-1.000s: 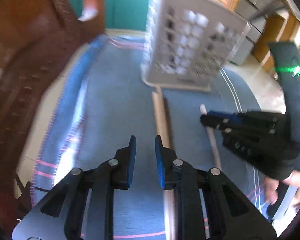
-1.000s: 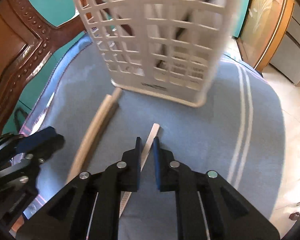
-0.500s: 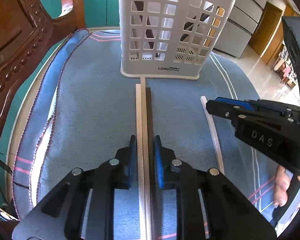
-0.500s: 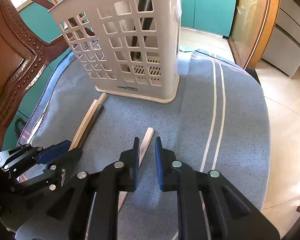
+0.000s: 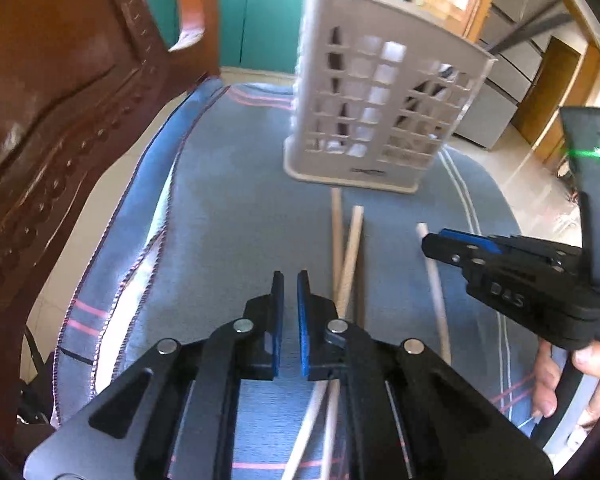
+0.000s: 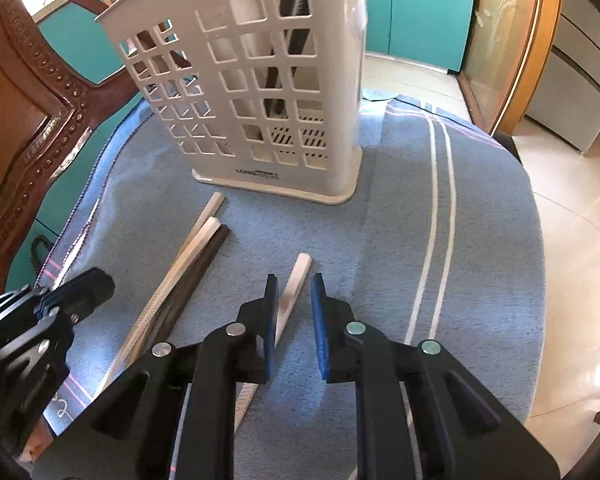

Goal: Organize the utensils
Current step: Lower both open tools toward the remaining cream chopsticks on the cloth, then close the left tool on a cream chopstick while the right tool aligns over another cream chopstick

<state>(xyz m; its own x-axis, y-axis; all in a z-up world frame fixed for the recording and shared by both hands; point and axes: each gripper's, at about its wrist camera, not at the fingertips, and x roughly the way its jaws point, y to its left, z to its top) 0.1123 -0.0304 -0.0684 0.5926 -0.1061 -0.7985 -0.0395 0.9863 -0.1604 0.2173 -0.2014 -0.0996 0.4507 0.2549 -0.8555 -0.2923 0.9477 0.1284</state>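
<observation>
Pale chopstick (image 6: 296,280) lying on the blue cloth (image 6: 380,240), tip poking between the right gripper (image 6: 294,292) fingers, jaws apart, gripping nothing. Three more sticks (image 6: 188,264) beside it, short of the white slotted basket (image 6: 260,92). Left gripper (image 5: 290,292) barely parted, empty.

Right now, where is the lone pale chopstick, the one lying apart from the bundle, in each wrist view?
Left wrist: the lone pale chopstick lies right of centre on the blue cloth, just below the right gripper.
Right wrist: the same stick is at centre, its far end showing between the right gripper's open fingers.
Shared landmark: the white utensil basket, standing beyond the stick in both views.
</observation>
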